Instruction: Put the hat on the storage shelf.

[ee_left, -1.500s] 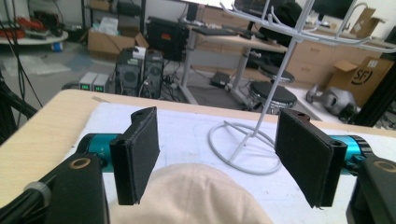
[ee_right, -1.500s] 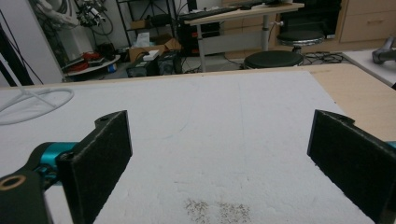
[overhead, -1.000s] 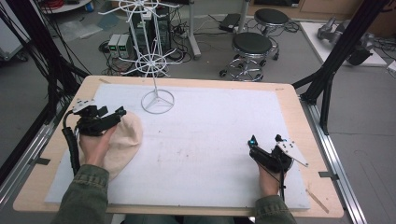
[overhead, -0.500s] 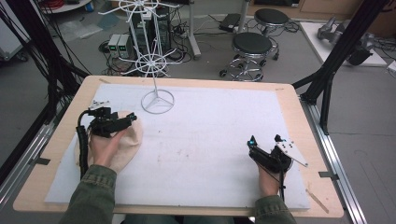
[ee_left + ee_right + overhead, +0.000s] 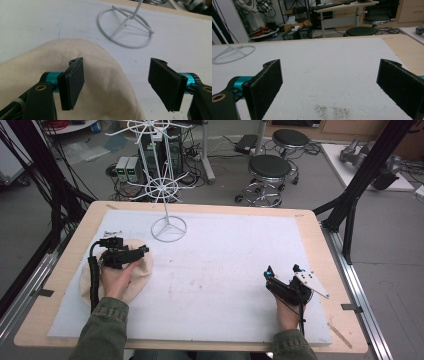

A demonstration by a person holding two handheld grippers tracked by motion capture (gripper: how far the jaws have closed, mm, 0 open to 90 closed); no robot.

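Note:
A cream cloth hat [image 5: 141, 268] [image 5: 100, 75] lies flat on the white mat at the left. My left gripper [image 5: 142, 251] [image 5: 117, 83] hovers over its right edge with the jaws wide open; one jaw is above the cloth, the other above bare mat. A white wire stand [image 5: 160, 185] rises from a ring base [image 5: 169, 228] [image 5: 125, 30] just beyond the hat. My right gripper [image 5: 282, 272] [image 5: 329, 87] rests low at the mat's right front, open with nothing between its jaws.
The white mat [image 5: 225, 260] covers a wooden table [image 5: 320, 235]. Black frame posts [image 5: 360, 180] stand at both sides. Stools [image 5: 270, 167] and electronics sit on the floor behind the table. A faint dark speckle [image 5: 332, 111] marks the mat in front of my right gripper.
My left gripper has moved rightward across the hat, from its left side to its right edge. The right gripper has stayed still.

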